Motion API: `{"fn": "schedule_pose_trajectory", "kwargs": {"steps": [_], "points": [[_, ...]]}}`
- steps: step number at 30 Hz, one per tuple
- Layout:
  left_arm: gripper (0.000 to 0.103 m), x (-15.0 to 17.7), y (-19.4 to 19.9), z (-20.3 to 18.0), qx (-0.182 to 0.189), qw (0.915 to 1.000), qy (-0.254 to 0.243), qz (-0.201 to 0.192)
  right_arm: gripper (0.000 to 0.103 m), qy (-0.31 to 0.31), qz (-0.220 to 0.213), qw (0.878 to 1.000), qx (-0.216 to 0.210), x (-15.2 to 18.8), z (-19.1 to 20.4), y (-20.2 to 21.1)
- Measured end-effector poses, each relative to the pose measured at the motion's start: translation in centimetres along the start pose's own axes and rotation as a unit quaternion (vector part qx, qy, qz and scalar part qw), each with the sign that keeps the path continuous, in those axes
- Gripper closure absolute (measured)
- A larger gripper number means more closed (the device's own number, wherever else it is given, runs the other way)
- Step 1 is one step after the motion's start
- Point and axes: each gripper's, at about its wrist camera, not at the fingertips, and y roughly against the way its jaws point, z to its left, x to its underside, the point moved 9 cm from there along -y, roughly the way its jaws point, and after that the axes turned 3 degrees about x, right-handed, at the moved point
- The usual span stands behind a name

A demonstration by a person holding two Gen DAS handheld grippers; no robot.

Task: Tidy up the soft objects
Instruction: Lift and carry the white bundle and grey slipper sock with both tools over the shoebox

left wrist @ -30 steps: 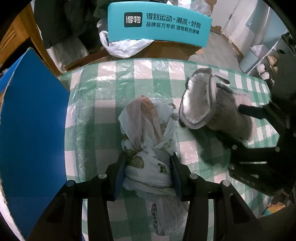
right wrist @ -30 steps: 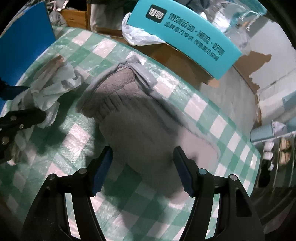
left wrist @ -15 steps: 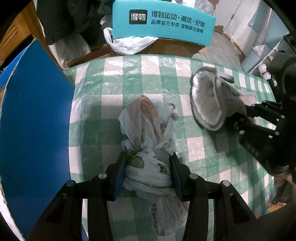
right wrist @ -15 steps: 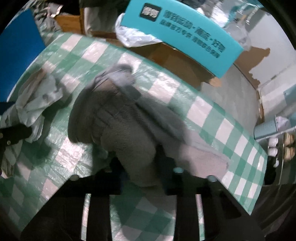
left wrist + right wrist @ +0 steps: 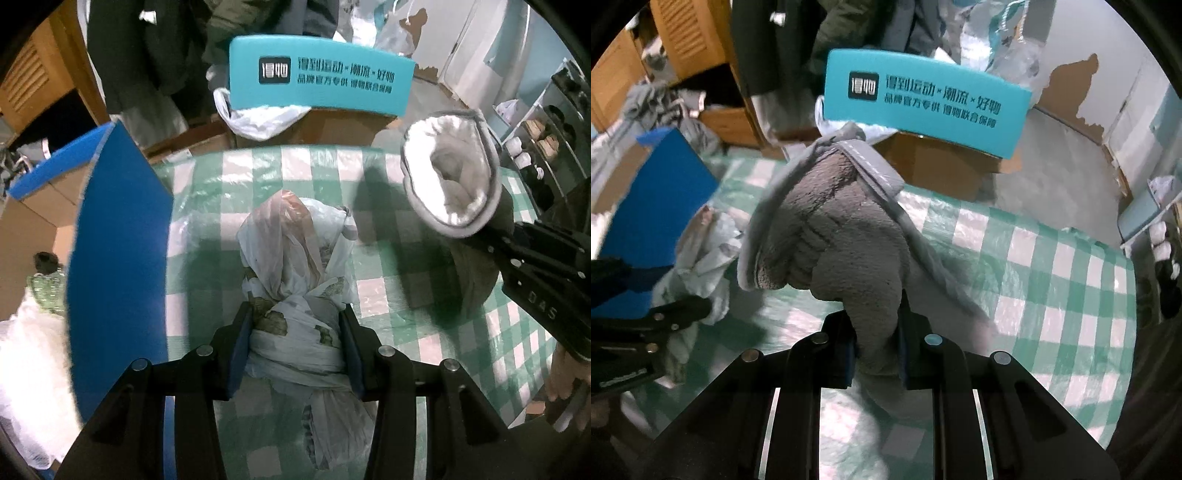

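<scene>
My left gripper is shut on a knotted white plastic bag bundle that rests on the green-and-white checked table. My right gripper is shut on a grey fleece slipper boot and holds it up off the table. In the left wrist view the boot hangs at the right with its white fleece opening facing the camera, and the right gripper holds its lower part. In the right wrist view the bag bundle lies at the left with the left gripper's fingers on it.
A blue board stands along the table's left edge. A cardboard box with a teal printed flap and a white plastic bag sits behind the table. Hanging clothes and wooden furniture are at the back.
My right gripper closed on the grey boot and lifted it off the table. My left gripper stayed shut on the bag bundle, and both views now sit higher.
</scene>
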Motion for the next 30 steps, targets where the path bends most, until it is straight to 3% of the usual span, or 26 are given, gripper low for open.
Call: {"fn": "schedule_pose_trajectory", "kwargs": {"steps": [13, 30], "points": [[0.057, -0.2, 4.9, 0.6, -0.006, 0.9988, 0.003, -0.049, 0.089, -0.023, -0.046, 0.998, -0.034, -0.9, 1.6, 5.4], [0.057, -0.5, 10.5, 3.9, -0.029, 0.9951, 0.005, -0.094, 0.089, -0.009, -0.086, 0.994, -0.067, -3.8, 5.4, 9.0]]}}
